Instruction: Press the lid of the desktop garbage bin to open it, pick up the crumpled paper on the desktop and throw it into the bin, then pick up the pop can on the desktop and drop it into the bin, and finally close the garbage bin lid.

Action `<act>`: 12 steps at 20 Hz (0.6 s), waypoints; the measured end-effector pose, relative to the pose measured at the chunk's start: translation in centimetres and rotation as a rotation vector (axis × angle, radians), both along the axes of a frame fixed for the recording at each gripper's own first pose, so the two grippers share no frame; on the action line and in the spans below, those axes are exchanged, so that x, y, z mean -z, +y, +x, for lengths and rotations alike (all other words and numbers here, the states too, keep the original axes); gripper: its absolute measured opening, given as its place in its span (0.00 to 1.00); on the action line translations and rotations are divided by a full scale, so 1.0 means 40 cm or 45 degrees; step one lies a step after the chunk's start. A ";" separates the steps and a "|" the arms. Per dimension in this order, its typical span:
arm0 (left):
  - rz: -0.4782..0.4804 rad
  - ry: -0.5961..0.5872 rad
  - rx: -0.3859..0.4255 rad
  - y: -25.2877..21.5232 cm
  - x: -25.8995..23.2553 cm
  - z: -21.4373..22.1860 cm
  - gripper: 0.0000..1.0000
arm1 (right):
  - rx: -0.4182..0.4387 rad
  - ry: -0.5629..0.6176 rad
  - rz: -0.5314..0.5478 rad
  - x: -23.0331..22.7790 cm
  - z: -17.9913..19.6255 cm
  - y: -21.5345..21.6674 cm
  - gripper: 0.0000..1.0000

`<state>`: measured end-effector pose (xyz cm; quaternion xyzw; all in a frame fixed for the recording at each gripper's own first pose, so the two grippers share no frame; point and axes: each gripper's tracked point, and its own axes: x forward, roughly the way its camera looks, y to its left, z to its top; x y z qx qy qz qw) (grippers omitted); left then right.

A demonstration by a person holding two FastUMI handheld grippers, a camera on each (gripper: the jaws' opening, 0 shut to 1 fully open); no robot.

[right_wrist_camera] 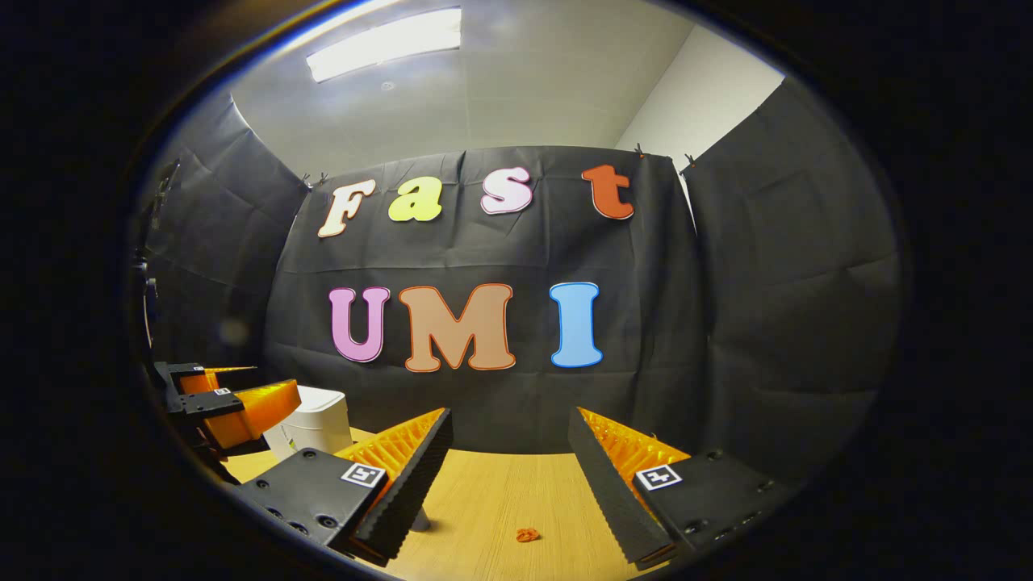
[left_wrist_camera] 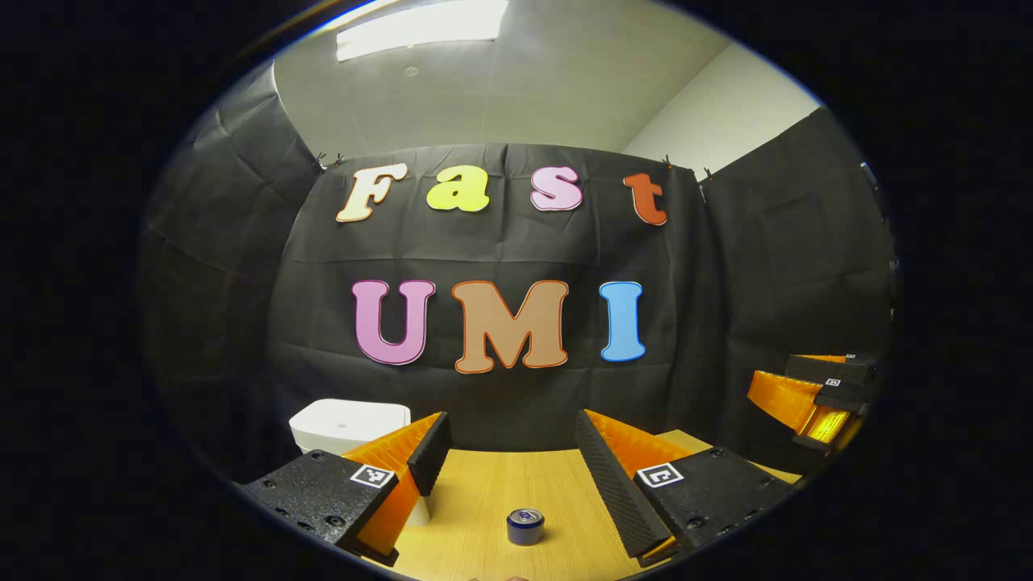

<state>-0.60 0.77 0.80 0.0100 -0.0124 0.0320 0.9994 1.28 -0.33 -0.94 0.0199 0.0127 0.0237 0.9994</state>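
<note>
The white desktop bin [left_wrist_camera: 347, 424] stands at the back left of the wooden table, its lid lying flat; it shows again as the bin [right_wrist_camera: 316, 421] in the right gripper view. A dark blue pop can [left_wrist_camera: 525, 526] stands upright on the table, below and between my left gripper's fingers. My left gripper [left_wrist_camera: 512, 418] is open and holds nothing. A small orange crumpled paper [right_wrist_camera: 528, 534] lies on the table under my right gripper [right_wrist_camera: 509, 415], which is also open with nothing in it. Both grippers hover above the table.
The wooden table [left_wrist_camera: 476, 500] runs back to the black cloth wall. In the left gripper view the right gripper [left_wrist_camera: 815, 394] hangs at the far right. In the right gripper view the left gripper [right_wrist_camera: 230, 403] sits at the far left, in front of the bin.
</note>
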 end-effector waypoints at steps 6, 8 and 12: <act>-0.012 0.012 -0.044 0.011 0.008 0.002 0.93 | -0.037 -0.007 -0.031 0.000 0.004 -0.006 0.96; -0.003 0.022 -0.045 0.006 0.012 0.002 0.93 | -0.044 -0.007 -0.025 0.002 0.008 -0.009 0.96; 0.024 0.018 -0.066 0.002 0.015 0.000 0.93 | -0.087 -0.012 -0.023 0.001 0.012 -0.004 0.96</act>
